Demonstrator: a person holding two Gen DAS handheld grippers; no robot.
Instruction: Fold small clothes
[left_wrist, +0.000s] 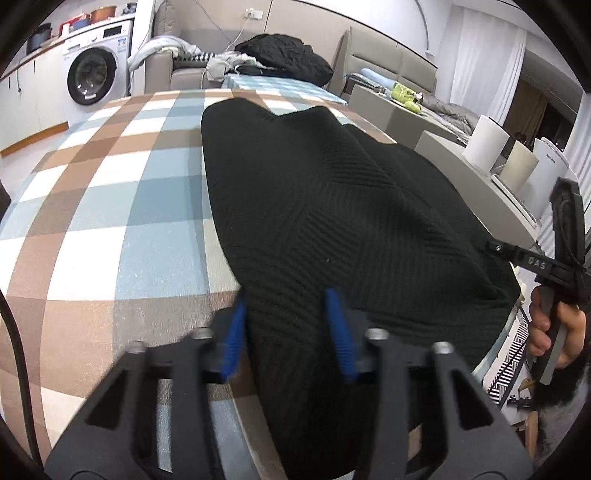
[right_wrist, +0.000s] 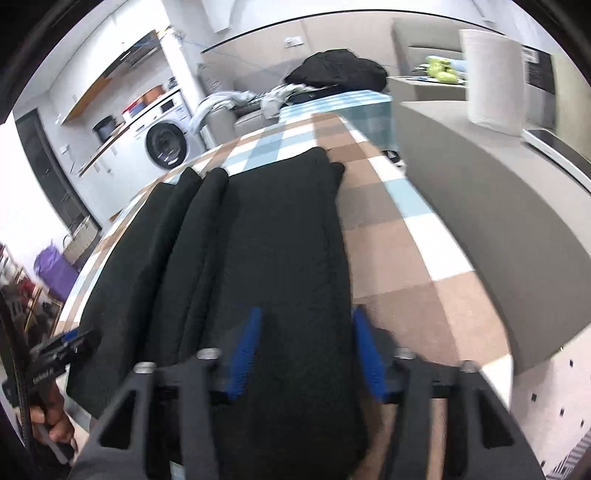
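Note:
A black knit garment (left_wrist: 332, 203) lies folded lengthwise on the checked tablecloth (left_wrist: 110, 203), its near end hanging over the table's front edge. My left gripper (left_wrist: 288, 328) is at the garment's near left corner, blue pads apart, with flat cloth between them. In the right wrist view the garment (right_wrist: 266, 240) shows several long folds. My right gripper (right_wrist: 306, 350) straddles its near right edge, also with its pads apart and cloth between them. Each gripper shows in the other's view, held by a hand: the right gripper (left_wrist: 532, 260) and the left gripper (right_wrist: 62, 347).
A grey counter (right_wrist: 498, 221) with paper rolls (left_wrist: 484, 140) runs close along the table's right side. A second checked table holds a heap of dark clothes (left_wrist: 288, 51) at the far end. A washing machine (left_wrist: 92, 70) stands at the back left.

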